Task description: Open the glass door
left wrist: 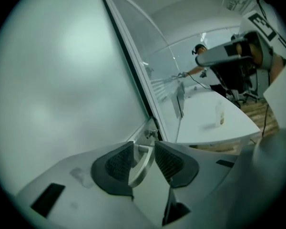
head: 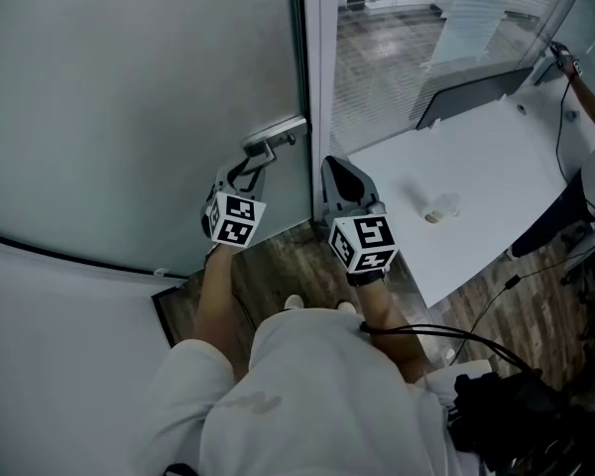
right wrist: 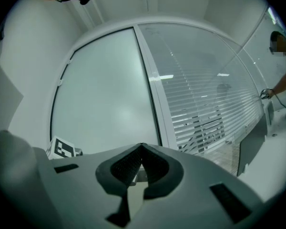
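- The glass door (head: pixel 129 97) carries its lever handle (head: pixel 274 139) at its right edge, the handle's long axis level along the glass.
- The left gripper (head: pixel 250 170), the nearer one, has its jaws spread around the handle, not clamped.
- The right gripper (head: pixel 337 167) is pressed together, empty, just beside.

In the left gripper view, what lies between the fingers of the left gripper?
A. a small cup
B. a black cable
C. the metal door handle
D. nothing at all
C: the silver door handle sits between the parted fingers of the left gripper, in front of the glass door.
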Available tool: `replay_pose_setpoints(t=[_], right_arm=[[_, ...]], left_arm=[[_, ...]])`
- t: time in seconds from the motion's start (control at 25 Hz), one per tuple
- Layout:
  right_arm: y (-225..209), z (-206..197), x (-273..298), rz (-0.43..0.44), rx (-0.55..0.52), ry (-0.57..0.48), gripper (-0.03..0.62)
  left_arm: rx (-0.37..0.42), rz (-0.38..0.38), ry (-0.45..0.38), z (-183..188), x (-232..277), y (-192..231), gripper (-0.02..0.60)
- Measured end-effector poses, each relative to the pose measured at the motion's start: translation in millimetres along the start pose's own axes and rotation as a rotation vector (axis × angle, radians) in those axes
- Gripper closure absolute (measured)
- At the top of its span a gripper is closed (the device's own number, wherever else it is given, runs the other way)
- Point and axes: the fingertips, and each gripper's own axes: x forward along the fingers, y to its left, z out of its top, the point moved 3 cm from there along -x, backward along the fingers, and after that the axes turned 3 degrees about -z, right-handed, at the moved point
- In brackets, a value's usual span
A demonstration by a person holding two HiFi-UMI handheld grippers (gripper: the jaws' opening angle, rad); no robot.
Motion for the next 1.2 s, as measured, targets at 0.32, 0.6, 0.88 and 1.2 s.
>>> replay_pose_setpoints(t=[0.32,0.6,0.88,1.2], right_arm=[[-1.4,-13.2,1.8,-0.058,-0.002,0.03,0.592],[-23.7,-8.7,2.7,-0.094,0.014,0.033,0.592],[-21.6,-18.6,3.2,-0.087,0.018,0.043,0.592],[-22.4,-36.1,8.8,-0.069,0.024,0.084,0.592]], left_arm=[[0.329,-0.179,0.286,-62.2,52.6,2.3,0.426],[0.427,-0.268,0.439,-55.6,64.6,3.6,0.502],[0.423,-0.272,0.494,-63.3,66.3,-2.0,0.506],[0.351,-0.107,0.36,-69.0,69.7,-2.8,0.505]])
